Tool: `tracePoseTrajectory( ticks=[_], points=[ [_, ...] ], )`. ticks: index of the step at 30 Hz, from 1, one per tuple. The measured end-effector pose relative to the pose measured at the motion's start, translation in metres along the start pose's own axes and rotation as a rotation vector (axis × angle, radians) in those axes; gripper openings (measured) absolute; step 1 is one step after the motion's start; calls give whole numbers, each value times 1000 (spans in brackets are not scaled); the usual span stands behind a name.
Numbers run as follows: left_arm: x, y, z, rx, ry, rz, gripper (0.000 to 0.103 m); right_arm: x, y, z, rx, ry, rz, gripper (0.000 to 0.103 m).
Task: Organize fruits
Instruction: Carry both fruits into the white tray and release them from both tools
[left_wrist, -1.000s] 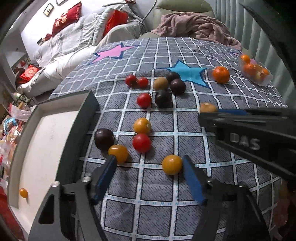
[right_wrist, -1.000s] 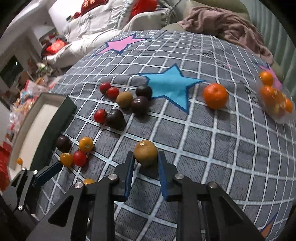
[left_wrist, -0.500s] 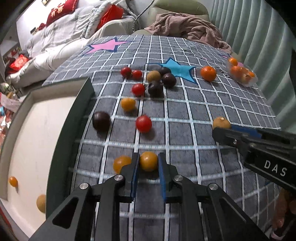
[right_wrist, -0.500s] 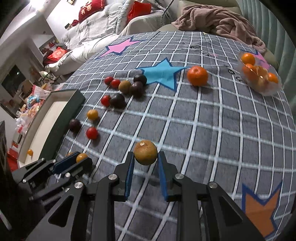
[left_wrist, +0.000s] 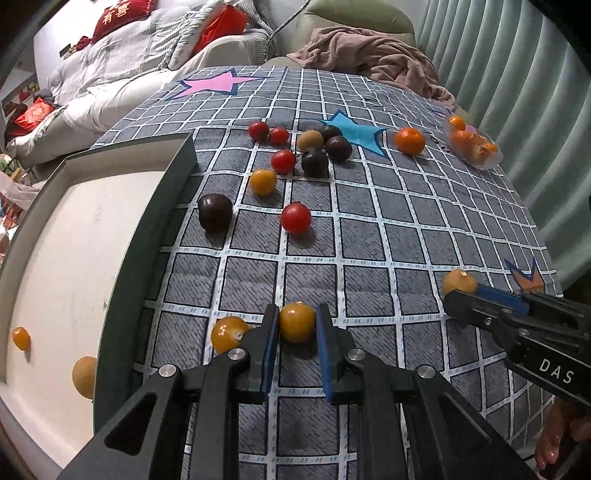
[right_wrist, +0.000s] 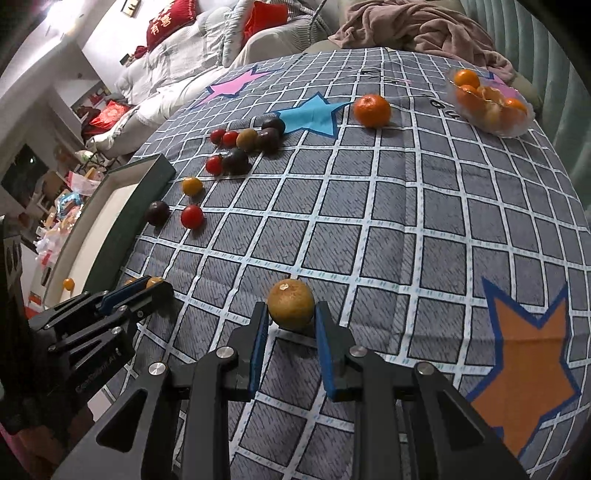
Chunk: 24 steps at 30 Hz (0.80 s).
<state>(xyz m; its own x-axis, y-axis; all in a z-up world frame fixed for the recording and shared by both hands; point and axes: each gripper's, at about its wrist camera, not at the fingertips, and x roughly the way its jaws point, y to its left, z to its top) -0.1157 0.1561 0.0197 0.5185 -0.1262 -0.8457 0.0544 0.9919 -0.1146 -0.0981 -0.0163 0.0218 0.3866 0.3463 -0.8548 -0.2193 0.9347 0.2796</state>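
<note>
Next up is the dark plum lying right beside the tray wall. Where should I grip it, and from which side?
Grip the dark plum across its widest middle, coming down from above with the fingers lined up along the tray wall. It is round, so any axis would fit, but the wall sits close on one side, likely leaving little room for a finger there. The red tomato stands well clear.

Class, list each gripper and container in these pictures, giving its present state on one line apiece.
left gripper: shut on a yellow tomato.
right gripper: shut on a brownish-yellow fruit.
tray: holds two small yellow-orange fruits near its edge.
clear bowl: holds several oranges.
loose orange: resting on the checked cloth, outside the bowl.
</note>
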Motion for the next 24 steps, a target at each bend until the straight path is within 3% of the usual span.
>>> tracePoseTrajectory(
  ticks=[15, 24],
  points=[
    [-48, 24, 9, -37, -77, -27, 21, -19, 39, 8, -71, -27, -7, 28],
    [-74, 85, 9, -78, -128, 55, 21, -22, 95, 17, -162, -32, 14, 28]
  ],
)
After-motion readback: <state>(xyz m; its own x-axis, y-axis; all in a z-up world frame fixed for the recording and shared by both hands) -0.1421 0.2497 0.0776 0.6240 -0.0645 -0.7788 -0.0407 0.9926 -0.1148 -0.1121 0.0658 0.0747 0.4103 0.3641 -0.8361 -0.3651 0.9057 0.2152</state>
